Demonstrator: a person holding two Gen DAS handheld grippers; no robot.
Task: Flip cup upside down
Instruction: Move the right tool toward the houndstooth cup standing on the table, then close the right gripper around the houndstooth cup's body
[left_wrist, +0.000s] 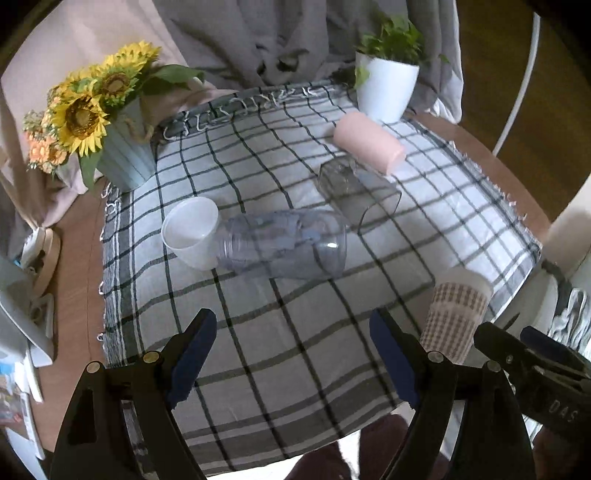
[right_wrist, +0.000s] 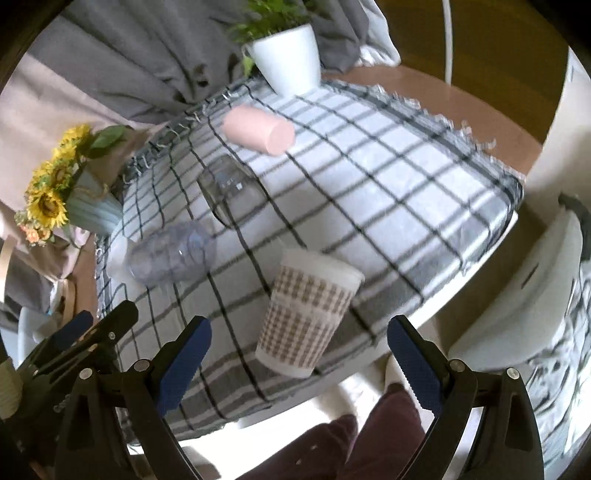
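1. The checked cup (right_wrist: 308, 314) stands mouth up near the front right edge of the table (right_wrist: 436, 88), on the plaid cloth (right_wrist: 388, 155). Brown check band, white rim. In my left view the same cup (left_wrist: 456, 314) sits at the cloth's front right part.
2. My right tongs (right_wrist: 299, 362) are released, jaws wide apart. The checked cup lies ahead between the 2 blue pads (right_wrist: 184, 365), not touched by either.
3. My left tongs (left_wrist: 293, 354) are released too, spread wide over bare cloth (left_wrist: 295, 332) near the front edge, holding nothing.
4. Clear bluish plastic cup (left_wrist: 284, 245) lies on its side at the cloth's middle, mouth toward the right. Its base touches or sits just beside a white cup (left_wrist: 192, 232), also on its side, toward the left edge.
5. Clear glass (left_wrist: 356, 194) lies tipped over behind that, mouth toward the front right.
6. Pink cup (left_wrist: 369, 142) lies on its side near the back edge, just behind the glass.
7. White pot with a green plant (left_wrist: 384, 88) stands at the back right corner.
8. Pale blue pot with sunflowers (left_wrist: 127, 151) stands at the back left corner, partly off the cloth.
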